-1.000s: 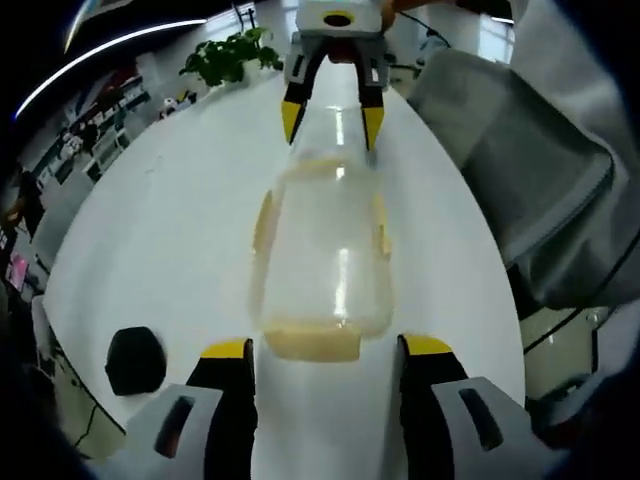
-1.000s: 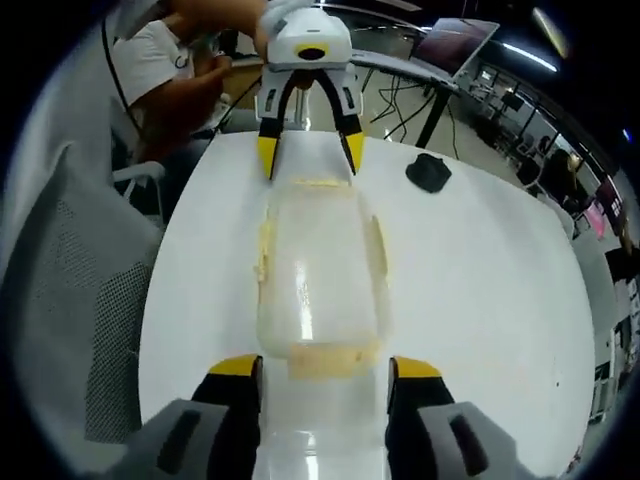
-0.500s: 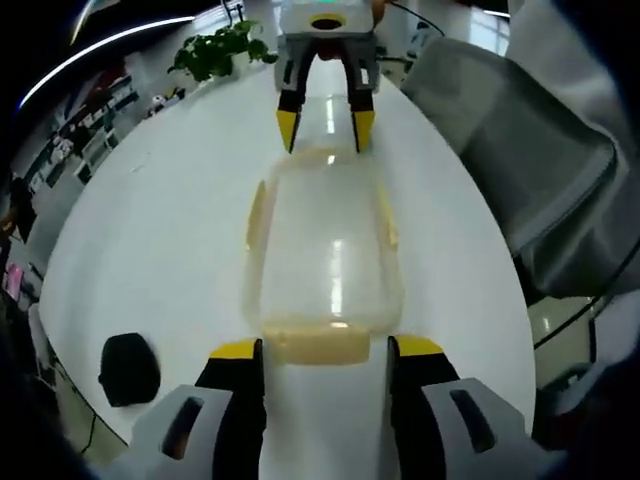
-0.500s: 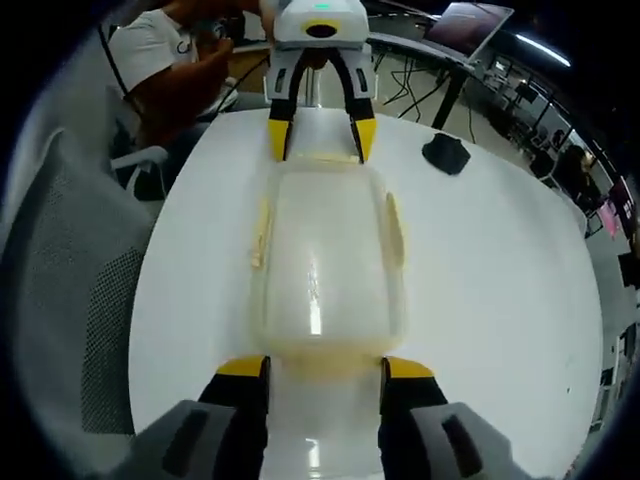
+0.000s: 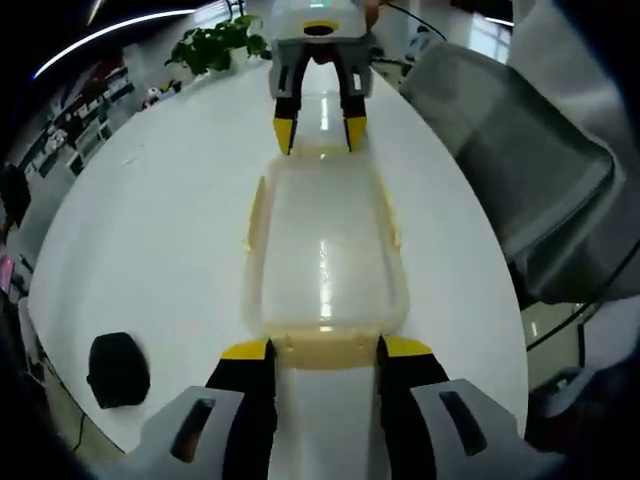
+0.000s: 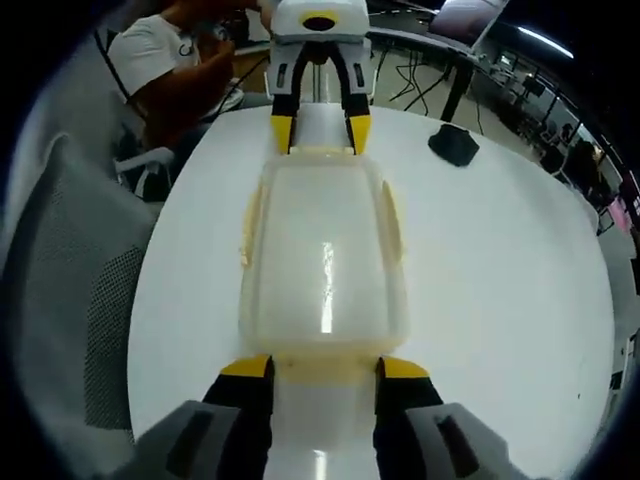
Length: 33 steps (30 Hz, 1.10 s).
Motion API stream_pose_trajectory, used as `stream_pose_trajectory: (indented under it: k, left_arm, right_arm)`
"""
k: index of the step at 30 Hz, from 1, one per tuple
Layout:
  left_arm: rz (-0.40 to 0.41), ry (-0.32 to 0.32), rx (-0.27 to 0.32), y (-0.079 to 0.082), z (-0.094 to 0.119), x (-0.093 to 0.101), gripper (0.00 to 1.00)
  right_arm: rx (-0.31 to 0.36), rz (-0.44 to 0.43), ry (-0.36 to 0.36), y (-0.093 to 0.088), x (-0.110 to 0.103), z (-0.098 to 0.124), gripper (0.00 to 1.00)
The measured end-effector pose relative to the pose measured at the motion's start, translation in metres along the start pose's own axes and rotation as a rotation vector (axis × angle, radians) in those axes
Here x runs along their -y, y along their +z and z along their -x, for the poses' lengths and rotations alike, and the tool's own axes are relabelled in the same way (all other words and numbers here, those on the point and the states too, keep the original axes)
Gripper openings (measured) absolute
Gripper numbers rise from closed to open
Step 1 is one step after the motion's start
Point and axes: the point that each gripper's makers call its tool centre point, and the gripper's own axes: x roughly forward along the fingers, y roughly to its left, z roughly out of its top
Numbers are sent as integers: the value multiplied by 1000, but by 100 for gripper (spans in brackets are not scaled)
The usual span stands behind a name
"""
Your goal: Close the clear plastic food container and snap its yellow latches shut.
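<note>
The clear plastic container lies lengthwise on the white table, lid on, with pale yellow side latches along its long edges. My left gripper has its jaws pressed against both sides of the near yellow end latch. At the far end, the right gripper straddles the opposite end latch. In the right gripper view the same container runs away from my right gripper, whose jaws clasp the end latch. The left gripper faces it at the far end.
A black round object sits on the table near the left gripper, also seen as a black object. A grey mesh chair stands beside the table. A potted plant is at the far edge. A person sits behind.
Both grippers have moved in toward the container's ends, and their jaws have narrowed until they meet the sides of the end latches. The container looks larger in both views.
</note>
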Motion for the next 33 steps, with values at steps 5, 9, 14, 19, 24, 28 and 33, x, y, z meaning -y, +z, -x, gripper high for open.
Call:
stream_pose_trajectory:
  k: [5, 9, 14, 19, 24, 28, 33]
  left_arm:
    - [0, 2, -10, 0, 0, 1, 38]
    - [19, -1, -12, 0, 1, 4, 37]
    - [24, 3, -29, -1, 13, 9, 37]
    - [21, 19, -47, 4, 30, 9, 37]
    - [40, 18, -53, 15, 44, 12, 37]
    - [44, 19, -55, 28, 54, 15, 37]
    - [32, 30, -53, 46, 60, 16, 37]
  right_arm:
    - [-6, 3, 1, 0, 0, 0, 37]
    - [-11, 29, 0, 1, -1, 1, 37]
    - [13, 43, -4, 13, -3, 10, 37]
    - [39, 57, -11, 24, -2, 22, 37]
    - [51, 72, -12, 30, -4, 37, 37]
    - [54, 77, -12, 30, -5, 52, 37]
    - [59, 80, -16, 27, -8, 72, 37]
